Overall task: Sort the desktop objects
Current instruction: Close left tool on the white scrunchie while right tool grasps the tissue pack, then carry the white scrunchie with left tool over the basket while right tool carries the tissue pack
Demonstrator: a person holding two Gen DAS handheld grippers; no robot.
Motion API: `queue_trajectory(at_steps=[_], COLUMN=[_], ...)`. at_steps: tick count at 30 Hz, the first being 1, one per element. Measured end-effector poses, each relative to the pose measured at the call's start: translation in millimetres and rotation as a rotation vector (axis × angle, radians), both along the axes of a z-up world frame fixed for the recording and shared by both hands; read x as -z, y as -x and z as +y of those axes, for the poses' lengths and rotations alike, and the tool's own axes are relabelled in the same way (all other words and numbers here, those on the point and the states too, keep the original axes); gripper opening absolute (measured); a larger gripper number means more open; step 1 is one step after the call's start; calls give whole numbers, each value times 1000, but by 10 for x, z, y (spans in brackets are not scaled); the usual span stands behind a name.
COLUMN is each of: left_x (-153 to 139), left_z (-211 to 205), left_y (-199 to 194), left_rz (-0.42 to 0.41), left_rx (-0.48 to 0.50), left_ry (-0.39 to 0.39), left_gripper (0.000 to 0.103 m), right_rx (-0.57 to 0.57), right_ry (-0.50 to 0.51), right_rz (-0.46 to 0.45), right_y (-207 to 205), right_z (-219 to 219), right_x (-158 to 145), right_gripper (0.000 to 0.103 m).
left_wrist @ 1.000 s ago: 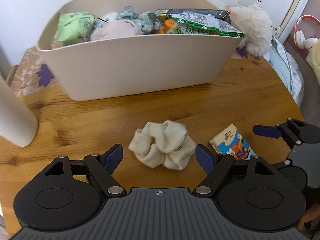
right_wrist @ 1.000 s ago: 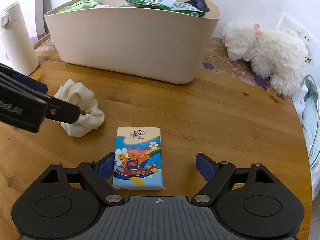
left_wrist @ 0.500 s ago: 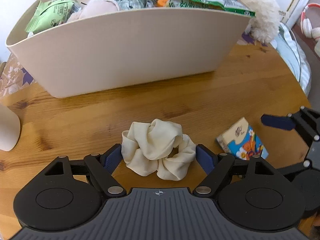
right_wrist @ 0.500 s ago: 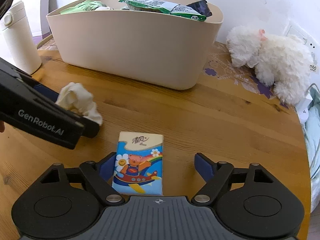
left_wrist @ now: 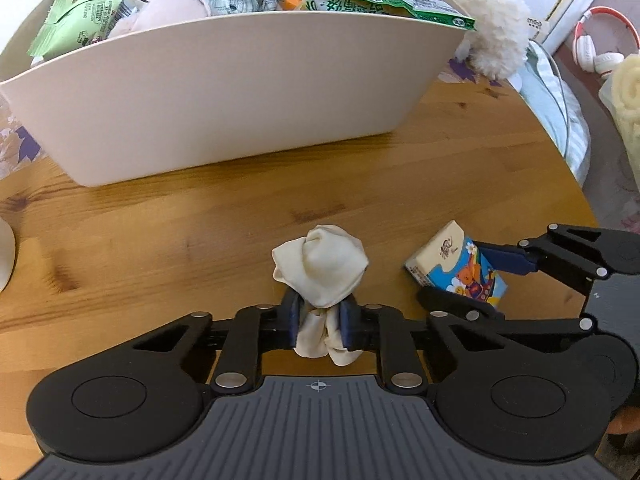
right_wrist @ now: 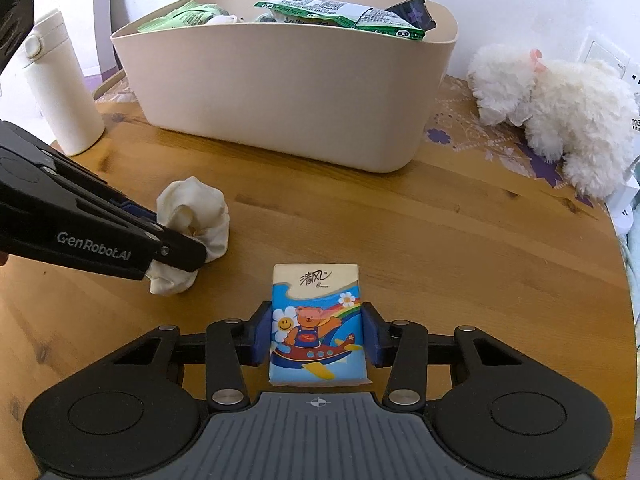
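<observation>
My left gripper (left_wrist: 319, 322) is shut on a cream scrunchie (left_wrist: 320, 268), which bunches up between the blue pads over the wooden table; the scrunchie also shows in the right wrist view (right_wrist: 194, 216). My right gripper (right_wrist: 316, 336) is shut on a tissue pack (right_wrist: 316, 320) printed with a cartoon bear; the pack also shows in the left wrist view (left_wrist: 456, 264). Beyond both stands a beige bin (right_wrist: 288, 92) filled with snack bags and cloth items, also in the left wrist view (left_wrist: 240, 92).
A white plush toy (right_wrist: 552, 112) lies right of the bin on a patterned mat. A cream bottle (right_wrist: 60, 84) stands at the left. The round wooden table's edge (right_wrist: 624, 280) curves at the right. Headphones (left_wrist: 600, 44) lie off the table.
Both grippers were open around their objects. The left one has closed on the scrunchie and the right one on the tissue pack. The left gripper moved closer to the bin.
</observation>
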State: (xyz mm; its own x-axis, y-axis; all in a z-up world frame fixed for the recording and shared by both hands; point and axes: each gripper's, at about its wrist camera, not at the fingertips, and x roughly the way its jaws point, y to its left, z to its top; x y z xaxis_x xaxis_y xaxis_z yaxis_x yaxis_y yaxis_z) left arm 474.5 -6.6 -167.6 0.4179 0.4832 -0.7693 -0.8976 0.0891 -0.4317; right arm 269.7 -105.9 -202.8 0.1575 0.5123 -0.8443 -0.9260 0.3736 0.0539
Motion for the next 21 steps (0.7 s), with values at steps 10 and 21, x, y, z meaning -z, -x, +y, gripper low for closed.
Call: queue_trajectory(at_steps=[10,21], left_x=[-195,-620], left_z=[-291,-486], left_y=[31,357], left_rz=[-9,23], left_rx=[17,-6], left_ry=[-61,-186], left_gripper=[14,14], right_rx=[-8,11], right_ry=[-71,-158], right_rz=[-6,-93], right_y=[-14,-230], right_z=[-229,-292], right_x=[-290,-850], right_gripper=[42,42])
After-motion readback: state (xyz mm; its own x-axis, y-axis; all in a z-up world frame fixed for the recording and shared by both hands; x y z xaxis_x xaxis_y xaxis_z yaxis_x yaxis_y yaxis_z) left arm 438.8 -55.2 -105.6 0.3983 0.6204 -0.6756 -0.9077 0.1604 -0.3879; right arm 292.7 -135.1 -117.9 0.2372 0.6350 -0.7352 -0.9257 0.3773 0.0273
